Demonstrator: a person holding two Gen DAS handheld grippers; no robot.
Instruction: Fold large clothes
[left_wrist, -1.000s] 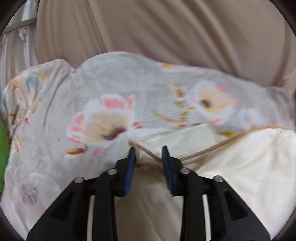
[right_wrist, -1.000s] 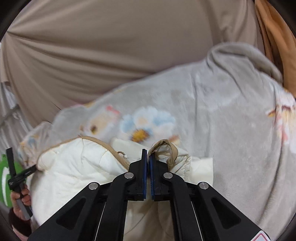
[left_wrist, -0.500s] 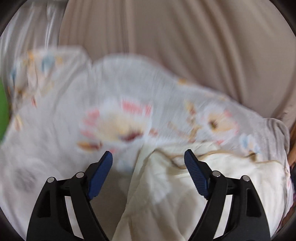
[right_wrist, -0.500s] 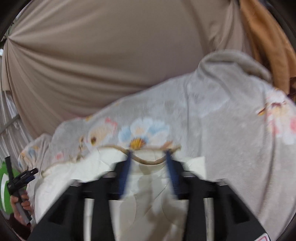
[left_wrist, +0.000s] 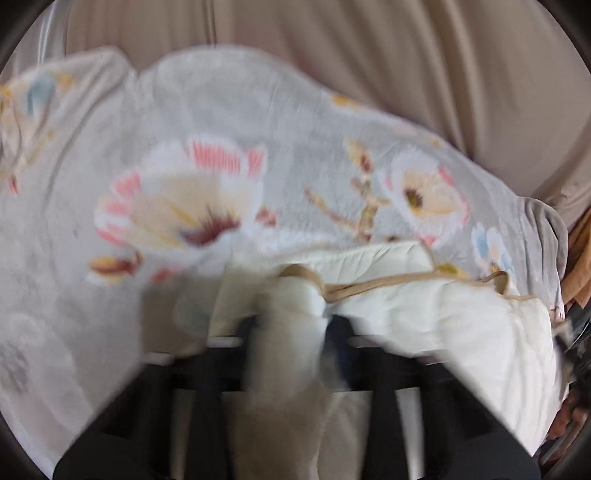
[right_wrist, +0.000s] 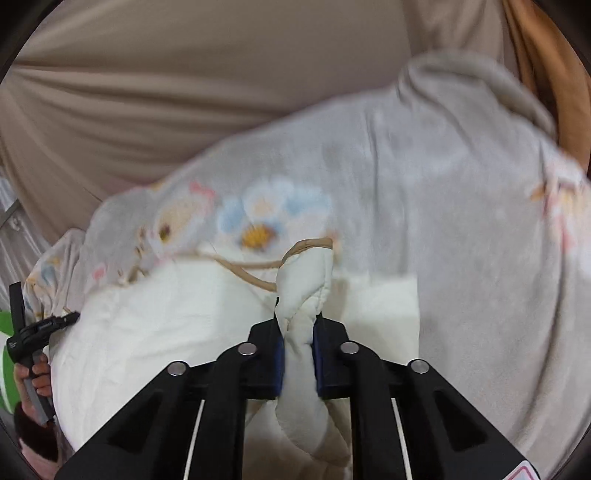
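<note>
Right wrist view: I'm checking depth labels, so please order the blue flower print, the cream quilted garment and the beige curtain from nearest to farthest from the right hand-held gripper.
1. cream quilted garment: a bunched fold sits between the closing jaws of the right hand-held gripper.
2. blue flower print: just beyond, on the grey blanket, slightly left.
3. beige curtain: farthest, behind the blanket, across the top.

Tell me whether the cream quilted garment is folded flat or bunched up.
Bunched, not flat. The cream quilted garment lies rumpled on the floral blanket, with a gathered wad pinched in the closing right gripper.
</note>
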